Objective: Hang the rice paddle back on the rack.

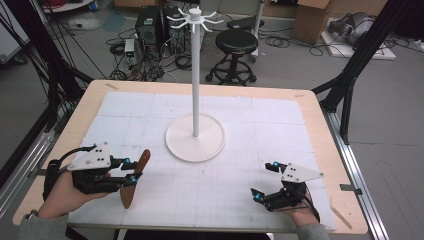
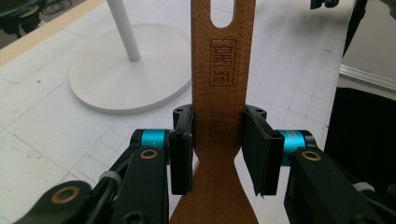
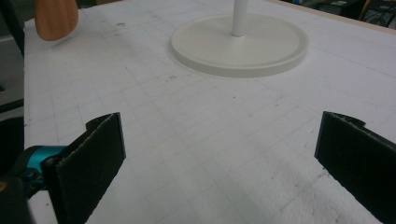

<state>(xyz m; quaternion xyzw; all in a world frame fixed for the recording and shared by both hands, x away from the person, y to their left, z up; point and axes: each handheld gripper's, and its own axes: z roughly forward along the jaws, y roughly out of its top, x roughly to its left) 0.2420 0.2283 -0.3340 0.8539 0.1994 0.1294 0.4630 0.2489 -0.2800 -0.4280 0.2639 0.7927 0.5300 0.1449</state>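
I've got the left tool (image 1: 131,170) clamped on the flat brown wooden spatula (image 1: 136,177) w/ slotted handle, lifted near the bench's (image 1: 310,107) front-left corner. Right tool (image 1: 265,180) hangs wide open, nothing in it, by the front-right corner. White round-based rack stand (image 1: 195,137) sits mid-bench.

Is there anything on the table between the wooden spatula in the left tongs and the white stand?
Nothing visible. The left tongs grip the wooden spatula, and only bare white grid mat lies between it and the white stand's base.
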